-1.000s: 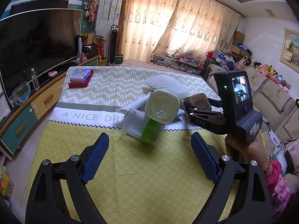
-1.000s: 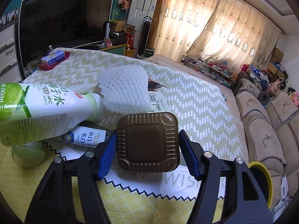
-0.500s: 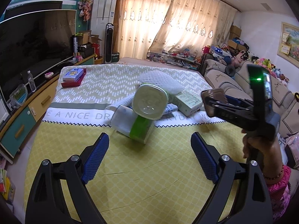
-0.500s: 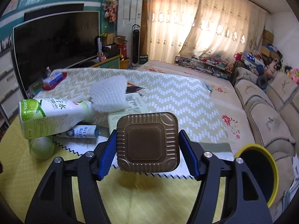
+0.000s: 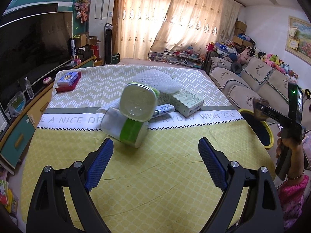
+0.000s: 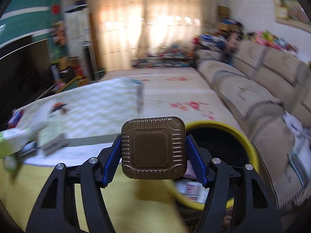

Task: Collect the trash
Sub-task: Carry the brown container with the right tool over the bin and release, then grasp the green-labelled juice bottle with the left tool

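My right gripper [image 6: 153,153] is shut on a brown square ribbed plastic tray [image 6: 153,148] and holds it in the air beside the yellow-rimmed trash bin [image 6: 250,145]; it also shows at the right edge of the left wrist view [image 5: 261,107]. My left gripper [image 5: 155,163] is open and empty above the yellow tablecloth. Ahead of it lies a heap of trash: a green-and-white bottle [image 5: 138,102] resting on a green-banded plastic cup [image 5: 126,128], a small white bottle [image 5: 164,109], a pale green carton [image 5: 187,101] and white foam netting [image 5: 155,79].
The bin [image 5: 260,128] stands off the table's right edge, with litter inside. A red tray with a blue box [image 5: 67,80] sits at the far left corner. A TV cabinet [image 5: 19,128] runs along the left, a beige sofa [image 5: 252,77] along the right.
My right gripper has swung right with the brown tray, away from the heap and over to the bin; its view is motion-blurred. The left gripper has stayed open and nearly still.
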Action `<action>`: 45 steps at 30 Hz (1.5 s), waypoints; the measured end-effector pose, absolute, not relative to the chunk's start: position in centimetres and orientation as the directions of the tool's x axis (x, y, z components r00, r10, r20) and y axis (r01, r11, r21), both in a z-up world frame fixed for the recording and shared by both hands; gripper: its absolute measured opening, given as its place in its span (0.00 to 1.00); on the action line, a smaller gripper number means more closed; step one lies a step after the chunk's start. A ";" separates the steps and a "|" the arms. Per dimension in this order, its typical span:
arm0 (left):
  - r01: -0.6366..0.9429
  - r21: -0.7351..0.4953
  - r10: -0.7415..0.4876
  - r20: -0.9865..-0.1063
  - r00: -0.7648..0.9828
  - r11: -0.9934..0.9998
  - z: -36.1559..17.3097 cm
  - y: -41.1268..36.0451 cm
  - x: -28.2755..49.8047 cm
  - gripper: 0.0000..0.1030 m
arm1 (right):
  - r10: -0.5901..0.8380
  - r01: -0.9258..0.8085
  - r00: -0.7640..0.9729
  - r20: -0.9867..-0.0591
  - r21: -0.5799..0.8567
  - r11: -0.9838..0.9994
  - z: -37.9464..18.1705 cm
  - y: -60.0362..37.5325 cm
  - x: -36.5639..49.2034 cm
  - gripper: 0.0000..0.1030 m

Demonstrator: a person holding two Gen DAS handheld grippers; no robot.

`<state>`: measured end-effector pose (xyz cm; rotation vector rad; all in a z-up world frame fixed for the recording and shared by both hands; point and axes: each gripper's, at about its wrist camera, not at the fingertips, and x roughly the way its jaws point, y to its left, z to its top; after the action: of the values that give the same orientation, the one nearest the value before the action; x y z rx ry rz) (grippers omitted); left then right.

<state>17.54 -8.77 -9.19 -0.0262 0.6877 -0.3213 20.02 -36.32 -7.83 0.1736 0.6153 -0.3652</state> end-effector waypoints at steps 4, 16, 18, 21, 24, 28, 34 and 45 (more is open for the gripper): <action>0.296 -0.120 -0.304 -0.626 0.718 0.948 -9.3 -9.6 17.7 0.85 | -0.362 0.492 0.701 -0.614 0.050 0.869 -9.4 -41.2 19.2 0.60; 0.311 -0.091 -0.294 -0.646 0.704 0.946 -9.4 -11.3 18.4 0.85 | -0.402 0.564 0.669 -0.625 0.075 0.822 -11.6 -45.4 19.0 0.72; 0.310 -0.089 -0.292 -0.648 0.704 0.947 -9.4 -11.3 18.5 0.85 | -0.398 0.559 0.681 -0.615 0.086 0.825 -11.3 -45.1 18.9 0.72; 0.301 -0.078 -0.277 -0.649 0.709 0.950 -9.4 -11.2 18.8 0.85 | -0.374 0.539 0.716 -0.590 0.127 0.833 -10.3 -44.5 18.3 0.72; 0.281 -0.062 -0.253 -0.646 0.720 0.958 -9.4 -10.7 19.5 0.85 | -0.346 0.496 0.773 -0.531 0.167 0.852 -8.8 -42.6 17.7 0.74; 0.261 -0.045 -0.228 -0.643 0.731 0.964 -9.2 -9.9 20.7 0.85 | -0.298 0.422 0.827 -0.477 0.176 0.889 -7.4 -39.8 17.8 0.76; 0.245 -0.031 -0.210 -0.630 0.748 0.969 -8.8 -9.0 23.0 0.86 | -0.250 0.350 0.856 -0.452 0.150 0.925 -7.2 -36.3 19.1 0.77; 0.262 0.000 -0.201 -0.643 0.739 0.965 -9.7 -9.3 27.1 0.78 | -0.242 0.332 0.851 -0.466 0.120 0.936 -7.6 -34.9 20.0 0.78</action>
<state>27.10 -9.30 -9.72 0.0928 0.6938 -0.2543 20.04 -34.88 -7.57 0.2001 0.4627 -0.3044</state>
